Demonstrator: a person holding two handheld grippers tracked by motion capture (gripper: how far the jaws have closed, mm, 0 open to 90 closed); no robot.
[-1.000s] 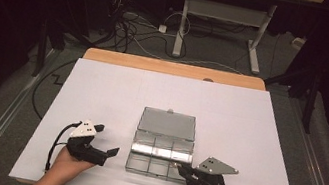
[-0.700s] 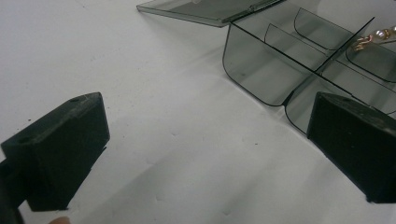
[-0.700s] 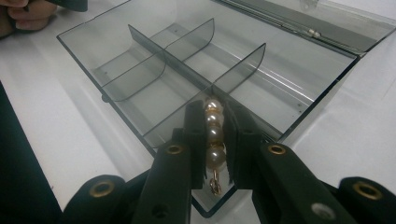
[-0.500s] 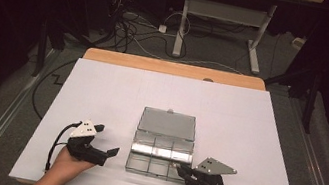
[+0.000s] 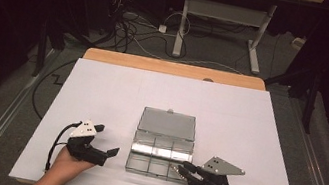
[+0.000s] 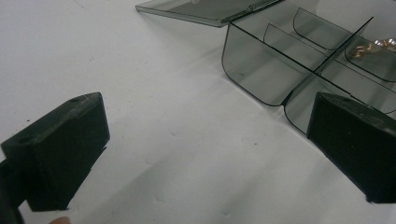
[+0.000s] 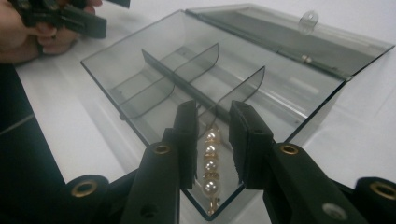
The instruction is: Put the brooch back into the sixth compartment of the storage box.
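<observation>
**Pearl string at the corner compartment of the open box**

A white-covered desk is seen, with a clear plastic compartment box set near the middle of its near edge, the lid laid open flat toward the far edge. The box is judged light, stiff and slippery-walled, and easily pushed if it is nudged.

The left tongs are held wide apart and empty just left of the box, near the near-left part of the desk. The right tongs are poised over the box's near-right corner compartment; their jaws have just been opening slightly, and a narrow gap is left between them.

A short pearl string with gold links is seen in that gap, lying down into the corner compartment. Whether the pads press on it cannot be told. It is judged small, light, limp between hard smooth beads; a grip across one pearl, not a link, is advised.
</observation>
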